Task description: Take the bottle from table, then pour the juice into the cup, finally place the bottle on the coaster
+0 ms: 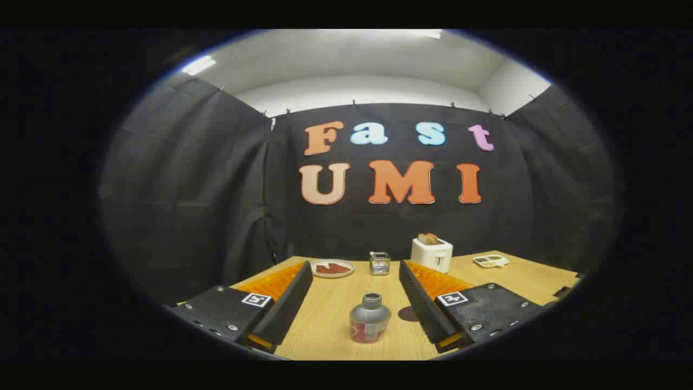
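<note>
Wooden table (335,319) carries a white toaster (431,253) far off and, nearer, the small, upright, uncapped bottle (370,323) between the gripper (354,281)'s spread, empty fingers; probably light, stiff and slick, best grasped mid-body.

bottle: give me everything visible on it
The bottle is small and squat, with a grey, metallic-looking body, a short neck and a red label band around its lower part. Its mouth looks open, with no cap seen. It stands upright on the wooden table, between the fingers of the open tool, and neither finger touches it. A dark round coaster lies just beside it, partly hidden by one finger. The contents cannot be seen.
</note>
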### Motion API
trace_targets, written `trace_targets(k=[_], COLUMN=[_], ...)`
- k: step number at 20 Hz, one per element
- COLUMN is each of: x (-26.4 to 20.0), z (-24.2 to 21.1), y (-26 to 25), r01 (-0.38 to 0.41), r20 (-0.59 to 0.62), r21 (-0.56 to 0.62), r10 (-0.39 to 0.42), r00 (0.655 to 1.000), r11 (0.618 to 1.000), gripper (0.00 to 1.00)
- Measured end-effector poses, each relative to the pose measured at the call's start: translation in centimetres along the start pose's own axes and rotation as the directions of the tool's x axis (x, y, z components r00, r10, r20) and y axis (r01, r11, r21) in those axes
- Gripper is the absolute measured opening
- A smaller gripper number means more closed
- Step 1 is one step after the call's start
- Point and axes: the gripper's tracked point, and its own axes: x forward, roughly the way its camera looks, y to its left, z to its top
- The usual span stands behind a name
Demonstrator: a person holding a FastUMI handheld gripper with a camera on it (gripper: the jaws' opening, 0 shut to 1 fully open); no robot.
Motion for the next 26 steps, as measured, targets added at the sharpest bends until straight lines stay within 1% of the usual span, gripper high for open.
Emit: trace_targets(k=[7, 17, 21, 26], x=[0.3, 0.3, 0.5, 0.3], z=[-0.2, -0.2, -1.2, -4.6], y=[-0.8, -0.7, -0.8, -1.0], r01=[0.01, 0.005, 0.009, 0.027], r20=[-0.011, -0.003, -0.016, -0.043], r21=[-0.01, -0.006, -0.01, -0.03], r10=[-0.01, -0.005, -0.009, -0.028], r00=[1.0, 1.0, 1.0, 0.999], r11=[1.0, 1.0, 1.0, 0.999], gripper=[0.95, 0.95, 0.95, 0.95])
